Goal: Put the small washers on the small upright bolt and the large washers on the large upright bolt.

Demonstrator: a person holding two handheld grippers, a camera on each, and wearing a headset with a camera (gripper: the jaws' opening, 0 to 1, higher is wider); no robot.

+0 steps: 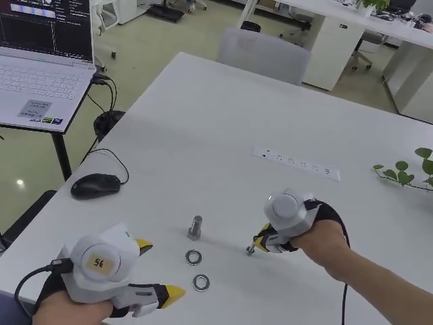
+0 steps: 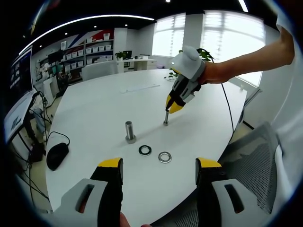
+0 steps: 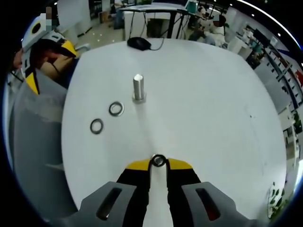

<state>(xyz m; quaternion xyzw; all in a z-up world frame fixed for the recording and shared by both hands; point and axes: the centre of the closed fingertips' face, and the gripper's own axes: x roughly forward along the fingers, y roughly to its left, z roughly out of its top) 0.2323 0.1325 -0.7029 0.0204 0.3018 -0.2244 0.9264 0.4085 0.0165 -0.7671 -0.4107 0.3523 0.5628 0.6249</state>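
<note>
The large upright bolt (image 1: 195, 227) (image 2: 129, 131) (image 3: 138, 88) stands mid-table. Two large washers (image 1: 193, 257) (image 1: 201, 282) lie flat in front of it, also visible as rings (image 2: 145, 150) (image 2: 164, 157). The small upright bolt (image 1: 250, 250) (image 2: 166, 119) stands to their right. My right gripper (image 1: 258, 242) (image 2: 171, 108) (image 3: 158, 164) hovers just over that bolt, its yellow tips shut on a small washer (image 3: 158, 161). My left gripper (image 1: 158, 269) (image 2: 159, 166) is open and holds nothing, a little short of the two large washers.
A black mouse (image 1: 95, 185) lies at the table's left edge, with a laptop (image 1: 40, 61) on a stand beyond it. A built-in power strip (image 1: 295, 162) sits further back, a grey chair (image 1: 264, 54) at the far edge, a plant (image 1: 406, 172) at the right.
</note>
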